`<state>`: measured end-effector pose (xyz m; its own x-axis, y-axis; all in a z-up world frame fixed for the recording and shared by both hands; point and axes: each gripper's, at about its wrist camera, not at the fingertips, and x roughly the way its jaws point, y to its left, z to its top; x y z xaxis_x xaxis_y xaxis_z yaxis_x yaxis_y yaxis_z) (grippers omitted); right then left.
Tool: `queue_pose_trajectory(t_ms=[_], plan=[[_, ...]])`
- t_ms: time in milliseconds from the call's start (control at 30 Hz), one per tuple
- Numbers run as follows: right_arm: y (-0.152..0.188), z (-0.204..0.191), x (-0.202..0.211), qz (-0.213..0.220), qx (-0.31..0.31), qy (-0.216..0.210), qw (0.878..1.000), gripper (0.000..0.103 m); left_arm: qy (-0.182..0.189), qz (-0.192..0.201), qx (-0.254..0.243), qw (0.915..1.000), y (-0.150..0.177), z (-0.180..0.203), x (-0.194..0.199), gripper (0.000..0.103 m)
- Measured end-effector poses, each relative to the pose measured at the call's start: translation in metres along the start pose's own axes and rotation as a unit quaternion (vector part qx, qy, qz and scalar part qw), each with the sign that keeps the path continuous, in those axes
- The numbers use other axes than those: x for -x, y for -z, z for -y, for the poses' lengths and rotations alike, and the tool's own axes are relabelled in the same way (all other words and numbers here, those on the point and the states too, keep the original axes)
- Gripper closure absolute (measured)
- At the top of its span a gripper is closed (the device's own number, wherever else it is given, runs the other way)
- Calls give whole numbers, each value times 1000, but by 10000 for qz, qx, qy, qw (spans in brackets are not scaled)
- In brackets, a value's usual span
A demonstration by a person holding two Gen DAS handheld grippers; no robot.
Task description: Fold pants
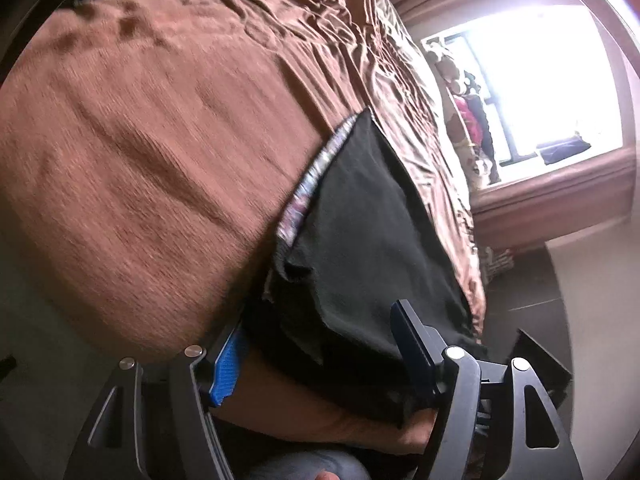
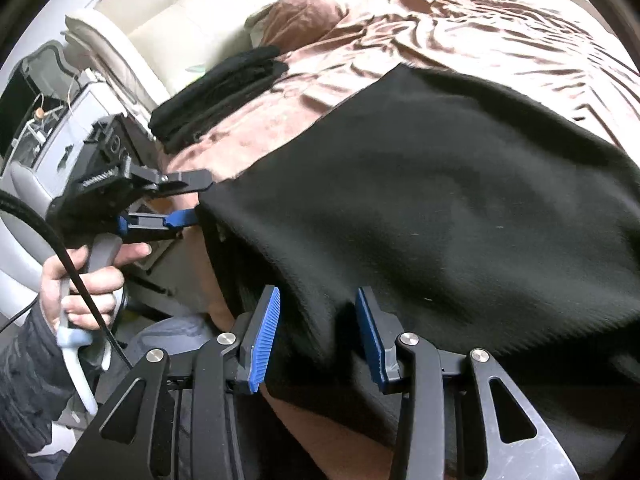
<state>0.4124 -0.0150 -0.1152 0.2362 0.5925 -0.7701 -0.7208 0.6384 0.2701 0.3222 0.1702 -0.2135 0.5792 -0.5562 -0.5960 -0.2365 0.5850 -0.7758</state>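
Black pants (image 2: 420,208) spread flat and soft on brown bed cover (image 2: 460,20), hem hanging off near edge. Left tongs (image 2: 188,200) wide open beside pants corner. Right tongs (image 2: 316,336) part open around hem, 2 pads not squeezing.

Pants (image 2: 420,200) on bed (image 2: 460,32)

Rumpled brown bedspread (image 2: 460,24), bright window (image 1: 540,80), perhaps folded dark clothes (image 2: 224,92).
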Motion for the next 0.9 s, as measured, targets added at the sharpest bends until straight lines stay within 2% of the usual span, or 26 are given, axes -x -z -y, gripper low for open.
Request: queue_pose_trajectory(t_ms=[267,333,400,500,567,733,900], plan=[[-3,-20,-25,-261,396,-41,9989,73,193,74,276,9994,4,-7,-3,33],[-2,-22,-23,-263,453,-93,9986,73,166,153,294,9993,2,-6,-5,37],[-1,-22,-22,-279,479,-151,9983,73,27,198,306,9993,-1,-6,-9,49],[2,-22,-22,-314,543,-189,9979,73,-216,221,409,9987,-1,-11,-11,80],[4,-21,-18,-314,565,-216,9977,73,-260,215,473,9983,-1,-16,-11,89],[3,-12,-5,-234,367,-342,9985,73,-125,204,482,9986,1,-18,-7,92],[3,3,22,177,-16,-11,9998,73,30,150,467,9988,2,-17,-7,92]])
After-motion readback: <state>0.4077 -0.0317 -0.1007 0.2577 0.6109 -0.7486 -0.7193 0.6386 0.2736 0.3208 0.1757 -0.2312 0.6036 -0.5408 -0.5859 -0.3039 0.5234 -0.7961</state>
